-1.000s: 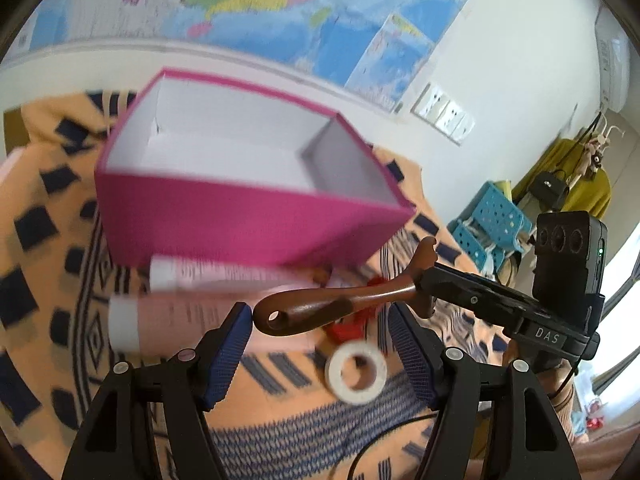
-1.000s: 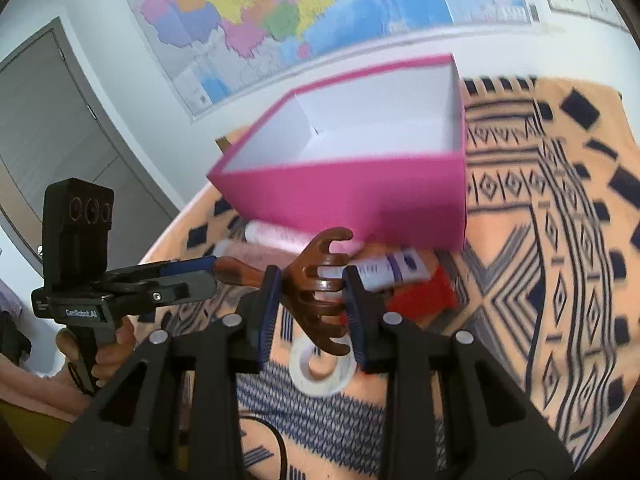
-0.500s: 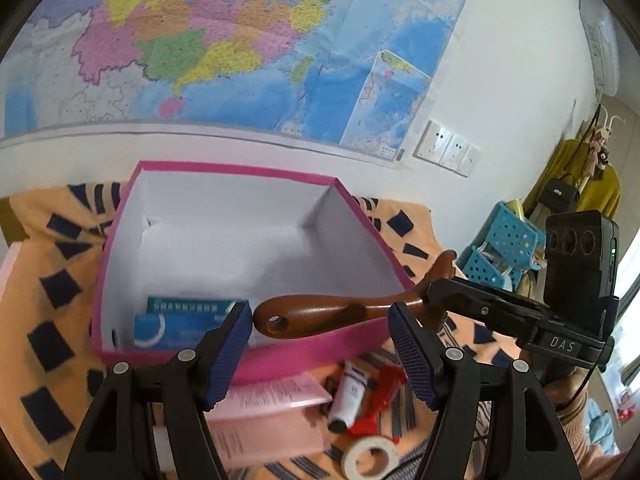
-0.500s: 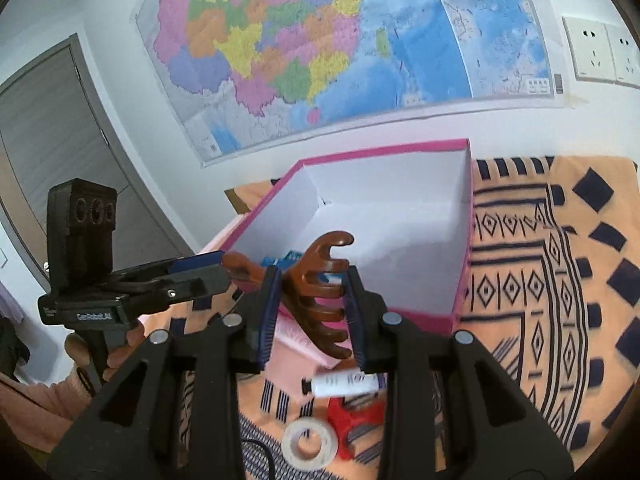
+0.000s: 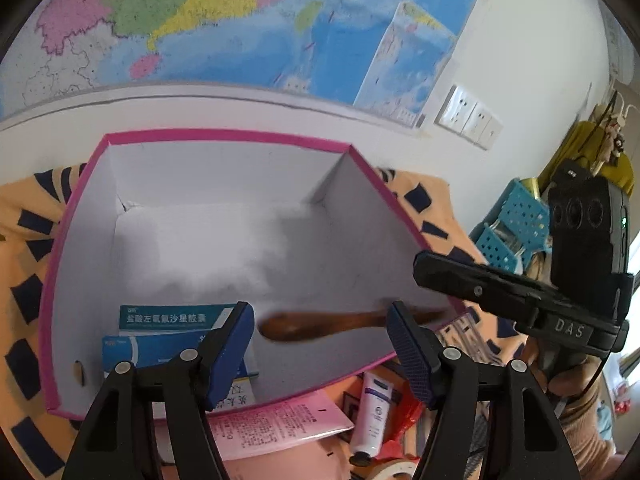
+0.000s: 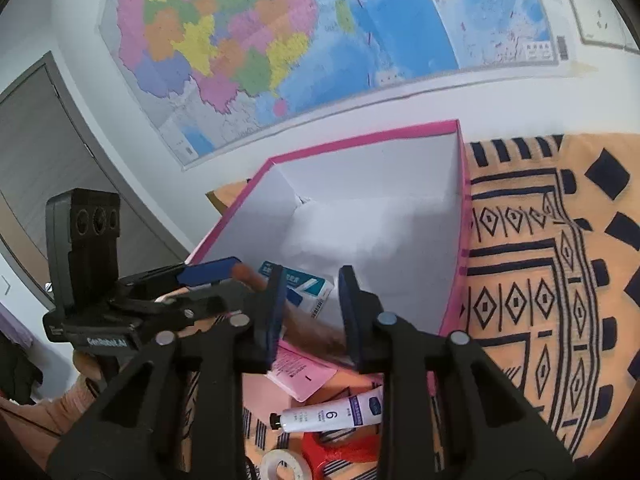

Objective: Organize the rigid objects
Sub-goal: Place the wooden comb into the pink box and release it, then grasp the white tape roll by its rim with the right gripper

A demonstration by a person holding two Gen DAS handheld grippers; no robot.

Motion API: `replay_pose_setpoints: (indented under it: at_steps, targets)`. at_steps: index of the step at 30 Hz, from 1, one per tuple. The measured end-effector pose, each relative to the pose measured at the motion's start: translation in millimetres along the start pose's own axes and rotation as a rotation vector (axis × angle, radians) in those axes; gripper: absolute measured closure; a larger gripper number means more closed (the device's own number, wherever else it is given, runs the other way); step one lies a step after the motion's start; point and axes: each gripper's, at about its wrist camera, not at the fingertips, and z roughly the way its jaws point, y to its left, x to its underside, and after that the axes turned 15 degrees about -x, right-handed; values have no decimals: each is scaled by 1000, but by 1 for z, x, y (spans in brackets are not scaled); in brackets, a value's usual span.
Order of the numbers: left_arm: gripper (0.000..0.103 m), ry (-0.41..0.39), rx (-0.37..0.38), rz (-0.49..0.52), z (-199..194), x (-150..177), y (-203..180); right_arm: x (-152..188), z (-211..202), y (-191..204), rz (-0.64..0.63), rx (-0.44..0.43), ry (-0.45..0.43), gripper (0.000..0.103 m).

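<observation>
A pink box (image 5: 224, 136) with a white inside stands on the patterned cloth; it also shows in the right wrist view (image 6: 360, 140). A brown wooden massager (image 5: 320, 324), blurred, lies across the box's near right part. My left gripper (image 5: 320, 332) is open, fingers on either side of the handle without touching. My right gripper (image 6: 312, 304) is open above the box's near wall; a brown blur (image 6: 316, 332) of the massager shows between its fingers. Blue-and-white medicine boxes (image 5: 172, 320) lie inside the box.
In front of the box lie a pink packet (image 5: 276, 428), a white tube (image 6: 328, 416), a red item (image 6: 344, 452) and a tape roll (image 6: 286, 466). A wall with a map (image 6: 280, 40) stands behind. Blue baskets (image 5: 512, 224) sit at the right.
The right gripper has opened and let go of the massager, which has dropped into the box. Both grippers rose and moved forward over the box from table level.
</observation>
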Motion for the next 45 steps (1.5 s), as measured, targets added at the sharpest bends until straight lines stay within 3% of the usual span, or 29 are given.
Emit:
replay_pose_setpoints:
  at_steps: [3, 8, 18, 28, 36, 45]
  targets:
    - [34, -7, -1, 0, -2, 2, 0, -1, 6, -6, 3, 63, 14, 75]
    - [34, -49, -2, 17, -18, 7, 1, 3, -1, -7, -2, 81, 6, 75]
    - [34, -121, 26, 54, -62, 43, -6, 31, -34, 19, -48, 15, -15, 68]
    - [34, -31, 55, 117, -56, 98, -29, 96, -49, 1, 72, 19, 36, 65]
    - [34, 61, 74, 120, -37, 125, -36, 141, -32, -16, 185, 16, 116, 65]
    - [37, 118, 82, 115, -31, 146, -36, 153, -14, 2, 134, 13, 169, 65]
